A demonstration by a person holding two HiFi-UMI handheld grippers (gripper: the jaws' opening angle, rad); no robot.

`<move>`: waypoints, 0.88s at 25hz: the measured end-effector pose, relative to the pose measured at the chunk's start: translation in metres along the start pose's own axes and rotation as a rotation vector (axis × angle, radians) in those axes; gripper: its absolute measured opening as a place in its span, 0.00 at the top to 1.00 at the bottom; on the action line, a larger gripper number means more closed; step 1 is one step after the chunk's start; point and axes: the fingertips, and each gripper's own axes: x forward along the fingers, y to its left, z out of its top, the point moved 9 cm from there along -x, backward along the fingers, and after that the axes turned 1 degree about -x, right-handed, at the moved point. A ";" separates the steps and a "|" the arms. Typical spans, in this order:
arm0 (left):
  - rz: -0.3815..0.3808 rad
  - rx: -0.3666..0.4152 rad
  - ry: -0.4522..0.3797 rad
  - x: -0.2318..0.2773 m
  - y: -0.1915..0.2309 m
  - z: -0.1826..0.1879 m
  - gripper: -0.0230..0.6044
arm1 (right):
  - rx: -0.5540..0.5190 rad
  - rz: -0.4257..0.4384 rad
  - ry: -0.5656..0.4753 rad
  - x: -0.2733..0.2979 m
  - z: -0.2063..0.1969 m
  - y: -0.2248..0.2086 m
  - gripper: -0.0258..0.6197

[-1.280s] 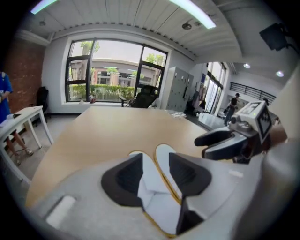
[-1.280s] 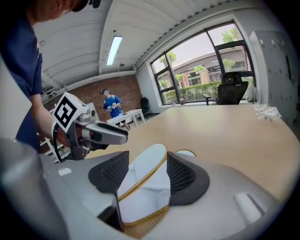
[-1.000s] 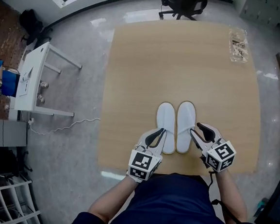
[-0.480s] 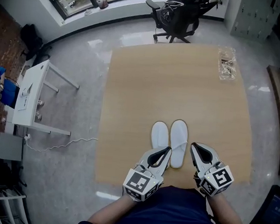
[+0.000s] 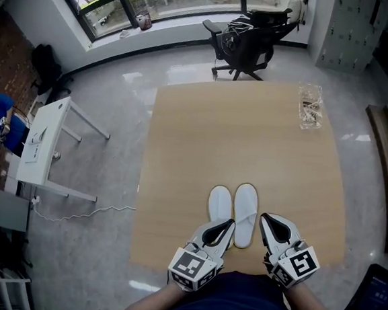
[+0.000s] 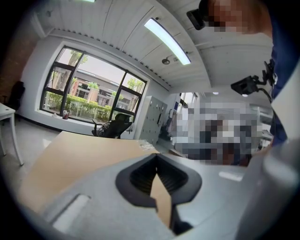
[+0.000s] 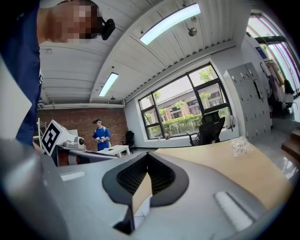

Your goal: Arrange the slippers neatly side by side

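Observation:
Two white slippers, the left one [image 5: 220, 203] and the right one [image 5: 246, 211], lie side by side, toes away from me, near the front edge of the wooden table [image 5: 250, 129]. My left gripper [image 5: 230, 223] hovers over the heel of the left slipper, shut and empty. My right gripper [image 5: 264, 220] is just right of the right slipper's heel, also shut with nothing in it. In the left gripper view the jaws [image 6: 156, 157] meet at the tips over the tabletop. The right gripper view shows the same closed tips [image 7: 147, 155].
A clear plastic bag [image 5: 310, 106] lies at the table's far right corner. A black office chair [image 5: 251, 29] stands beyond the far edge. A white side table [image 5: 45, 139] and a cable on the floor are at the left. A person in blue [image 7: 100, 136] stands far off.
Both grippers have closed from open and have drawn back from the slippers' heels toward me, rising. The slippers stay together on the table.

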 end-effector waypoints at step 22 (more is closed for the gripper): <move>0.026 -0.029 0.012 0.000 0.007 -0.003 0.96 | -0.036 0.038 0.033 0.001 0.002 0.008 0.94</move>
